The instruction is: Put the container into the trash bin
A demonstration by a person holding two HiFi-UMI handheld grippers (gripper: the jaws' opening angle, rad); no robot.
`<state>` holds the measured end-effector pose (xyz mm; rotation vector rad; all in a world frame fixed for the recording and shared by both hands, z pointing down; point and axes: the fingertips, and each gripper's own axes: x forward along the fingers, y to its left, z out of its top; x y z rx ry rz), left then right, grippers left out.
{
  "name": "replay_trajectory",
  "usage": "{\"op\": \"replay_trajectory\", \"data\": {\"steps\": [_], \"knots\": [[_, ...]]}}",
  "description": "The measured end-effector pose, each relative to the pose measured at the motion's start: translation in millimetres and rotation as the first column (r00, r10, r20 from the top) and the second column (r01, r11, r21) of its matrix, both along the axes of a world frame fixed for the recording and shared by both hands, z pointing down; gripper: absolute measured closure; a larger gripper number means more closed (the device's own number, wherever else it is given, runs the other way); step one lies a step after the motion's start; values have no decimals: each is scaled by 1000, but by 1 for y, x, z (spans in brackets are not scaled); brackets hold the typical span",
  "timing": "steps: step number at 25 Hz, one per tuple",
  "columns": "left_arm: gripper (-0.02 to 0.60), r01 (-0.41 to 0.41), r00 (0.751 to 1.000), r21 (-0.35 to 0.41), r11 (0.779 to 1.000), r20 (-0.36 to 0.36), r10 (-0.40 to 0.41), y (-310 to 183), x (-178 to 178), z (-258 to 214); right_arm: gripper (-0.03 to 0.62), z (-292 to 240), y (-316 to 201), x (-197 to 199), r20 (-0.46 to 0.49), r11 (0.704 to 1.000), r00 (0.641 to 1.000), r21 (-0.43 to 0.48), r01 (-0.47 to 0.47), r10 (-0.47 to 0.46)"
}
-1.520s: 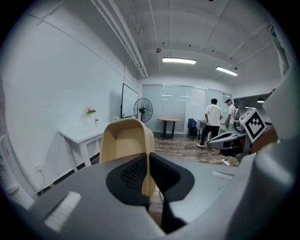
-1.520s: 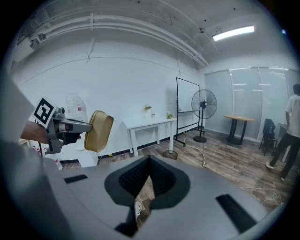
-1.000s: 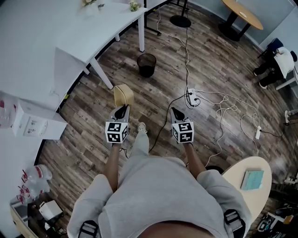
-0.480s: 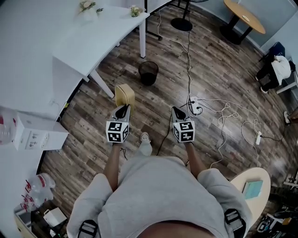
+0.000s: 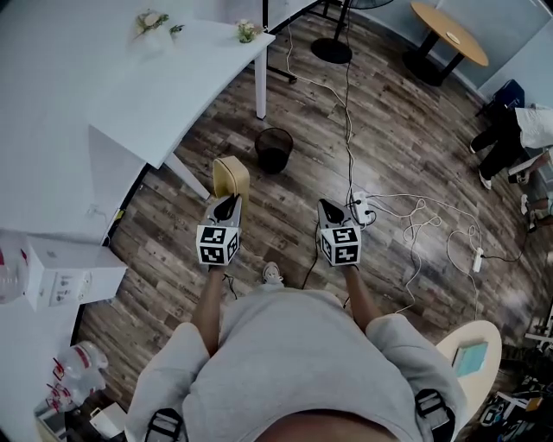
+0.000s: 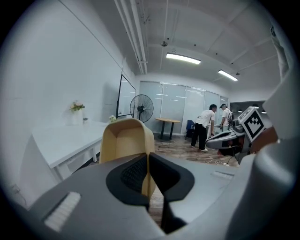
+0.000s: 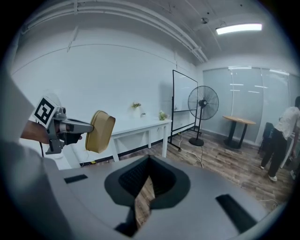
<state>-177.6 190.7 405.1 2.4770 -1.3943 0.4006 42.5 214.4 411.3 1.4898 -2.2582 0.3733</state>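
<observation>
**Desk, cables and a fan on a wood floor**

A white desk (image 5: 173, 78) stood at the left, with flowers (image 5: 149, 19) on it. A power strip (image 5: 361, 207) lay on the plank floor (image 5: 276, 203), with white cables (image 5: 415, 226) trailing from it. Farther off were a round table (image 5: 449, 33), a fan (image 7: 203, 103), a whiteboard (image 7: 183, 101) and a person (image 5: 510, 142).

A white desk (image 5: 130, 86) and round wooden table (image 5: 436, 22) stand on wood-plank floor (image 5: 415, 147) under ceiling striplights (image 6: 183, 58).

top (image 5: 294, 363): grey, short-sleeved | left gripper (image 5: 228, 202), right gripper (image 5: 325, 207): grey, black-white marker cubes (image 5: 217, 245) (one each) | straps (image 5: 164, 425): black
</observation>
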Motion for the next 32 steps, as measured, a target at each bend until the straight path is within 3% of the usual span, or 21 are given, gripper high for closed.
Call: {"op": "replay_trajectory", "data": {"steps": [10, 32], "knots": [[554, -29, 1000, -12, 999, -4, 29, -43, -10, 8, 581, 8, -34, -14, -10, 1000, 1000, -19, -19, 19], [554, -60, 998, -30, 998, 12, 61, -52, 0, 18, 580, 23, -34, -12, -5, 999, 1000, -49, -22, 22]]}}
